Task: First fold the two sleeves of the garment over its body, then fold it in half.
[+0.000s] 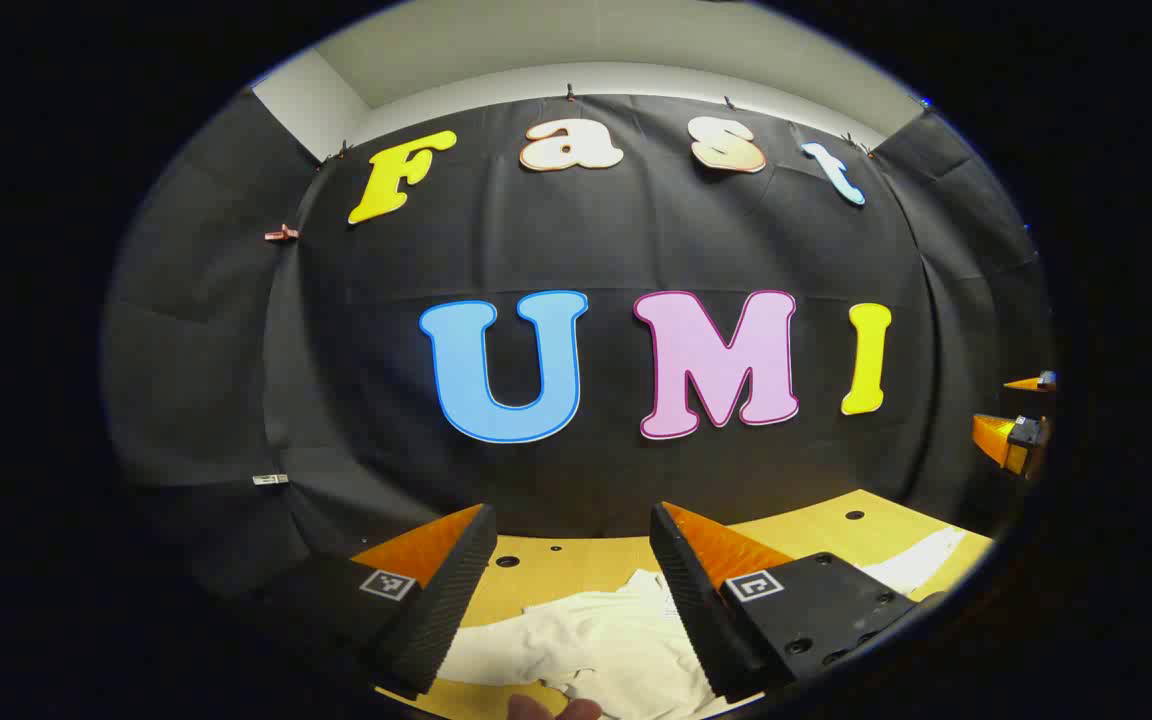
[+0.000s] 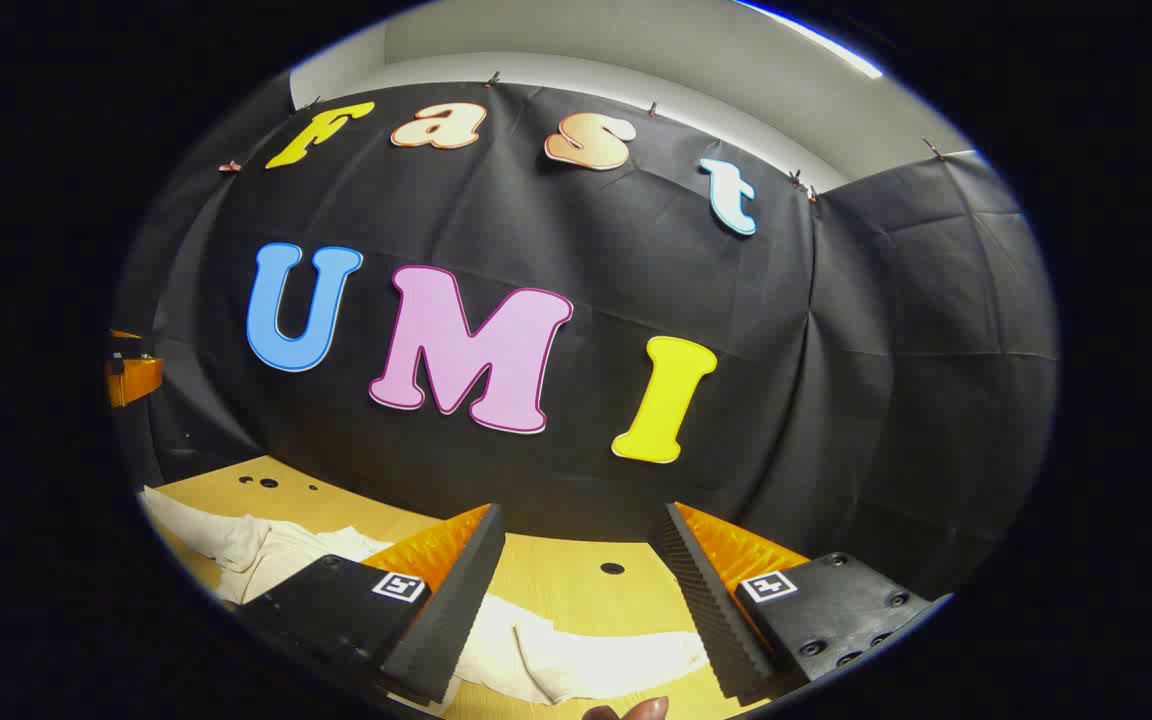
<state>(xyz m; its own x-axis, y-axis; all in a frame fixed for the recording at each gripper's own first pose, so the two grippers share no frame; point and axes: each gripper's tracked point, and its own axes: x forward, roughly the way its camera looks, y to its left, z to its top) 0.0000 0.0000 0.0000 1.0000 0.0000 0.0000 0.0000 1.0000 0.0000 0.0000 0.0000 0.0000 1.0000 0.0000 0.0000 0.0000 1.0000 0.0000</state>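
A white garment [image 1: 606, 645] lies spread and rumpled on the wooden table [image 1: 576, 560]. My left gripper [image 1: 571, 520] hangs above it, open, nothing between its fingers. At the far right edge of the left gripper view I see the other gripper [image 1: 1016, 435]. In the right gripper view a white sleeve [image 2: 596, 660] stretches across the table [image 2: 556, 570] below my right gripper [image 2: 584, 520], which is open and holds nothing. More of the garment [image 2: 256, 545] lies to the left. The left gripper [image 2: 131, 375] peeks in at the left edge.
The black cloth wall [image 1: 636, 250] stands close behind the table's far edge. Small round holes [image 2: 612, 568] dot the tabletop. A fingertip [image 1: 546, 708] shows at the bottom edge of the left gripper view, another fingertip [image 2: 636, 710] at the bottom of the right gripper view.
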